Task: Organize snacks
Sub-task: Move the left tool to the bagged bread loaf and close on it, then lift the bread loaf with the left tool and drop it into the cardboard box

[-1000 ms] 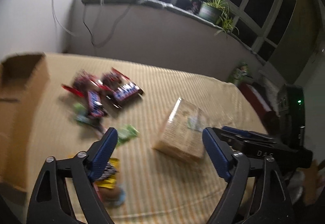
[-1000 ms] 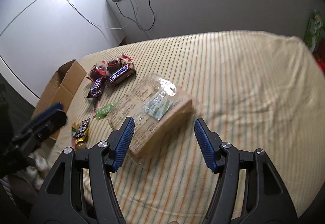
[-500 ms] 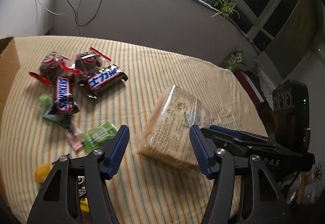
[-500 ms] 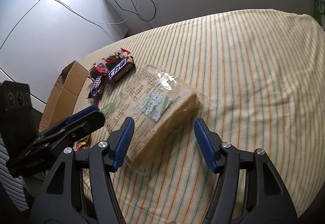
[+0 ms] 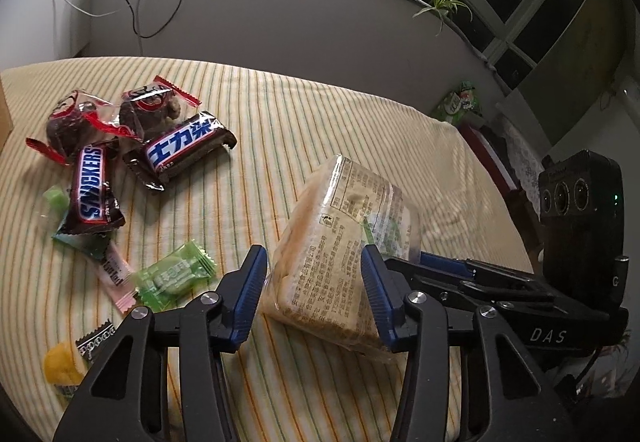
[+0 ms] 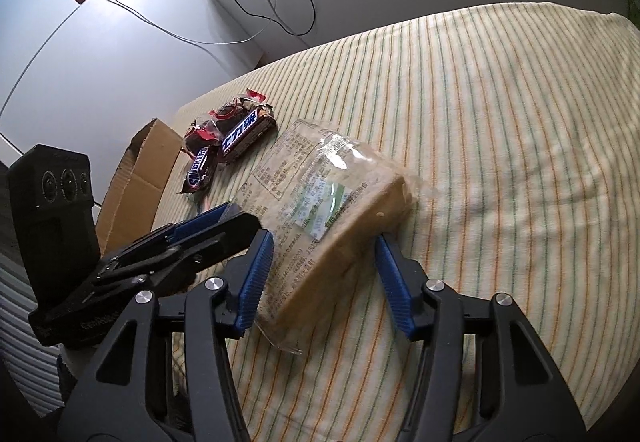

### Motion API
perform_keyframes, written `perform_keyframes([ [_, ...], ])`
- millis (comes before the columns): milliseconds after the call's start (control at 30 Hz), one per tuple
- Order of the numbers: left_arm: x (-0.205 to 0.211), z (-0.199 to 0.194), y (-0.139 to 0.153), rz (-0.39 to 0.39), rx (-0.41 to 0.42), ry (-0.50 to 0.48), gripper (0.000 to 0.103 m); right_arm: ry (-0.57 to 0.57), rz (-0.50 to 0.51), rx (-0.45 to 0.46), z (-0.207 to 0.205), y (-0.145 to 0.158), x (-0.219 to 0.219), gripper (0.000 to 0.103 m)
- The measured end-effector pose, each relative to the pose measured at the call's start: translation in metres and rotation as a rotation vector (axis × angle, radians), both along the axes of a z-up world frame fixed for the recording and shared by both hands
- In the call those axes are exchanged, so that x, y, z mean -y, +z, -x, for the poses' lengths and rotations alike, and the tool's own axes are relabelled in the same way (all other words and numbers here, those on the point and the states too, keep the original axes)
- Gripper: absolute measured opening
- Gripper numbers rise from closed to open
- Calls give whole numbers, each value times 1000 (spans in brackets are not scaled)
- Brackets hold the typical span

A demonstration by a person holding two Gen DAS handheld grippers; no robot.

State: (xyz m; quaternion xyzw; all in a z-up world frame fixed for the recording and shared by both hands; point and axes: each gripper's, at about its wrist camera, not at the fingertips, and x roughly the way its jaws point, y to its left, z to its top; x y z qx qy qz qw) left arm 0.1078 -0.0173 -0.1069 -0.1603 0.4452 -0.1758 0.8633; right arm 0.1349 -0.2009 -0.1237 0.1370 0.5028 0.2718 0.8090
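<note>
Left wrist view: our left gripper (image 5: 314, 296) and right gripper (image 6: 324, 274) are both closing around the bread pack (image 5: 344, 270) at twelve o'clock on the striped cloth (image 5: 280, 145). Their pads may only pinch loose film, so it could slip or get crushed.

both tongs (image 5: 314, 296) (image 6: 324, 280) angled down, jaws closing
</note>
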Motion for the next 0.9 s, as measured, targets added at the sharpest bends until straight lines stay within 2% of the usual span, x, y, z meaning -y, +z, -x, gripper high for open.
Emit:
perform_keyframes([
  [200, 2, 1, 1, 9, 1, -11, 40, 18, -10, 4, 2, 0, -2, 49],
  [500, 3, 7, 2, 4, 9, -22, 36, 36, 4, 19, 4, 3, -5, 45],
  [700, 3, 8, 0, 6, 13, -34, 36, 52, 0, 10, 4, 2, -4, 44],
  [767, 2, 7, -1, 7, 10, -32, 39, 52, -12, 1, 3, 1, -1, 44],
  [833, 0, 4, -6, 23, 2, -34, 42, 45, -32, -16, 1, -1, 2, 44],
  [900, -2, 2, -8, 57, -7, -33, 40, 37, -52, -40, -2, -5, 7, 44],
])
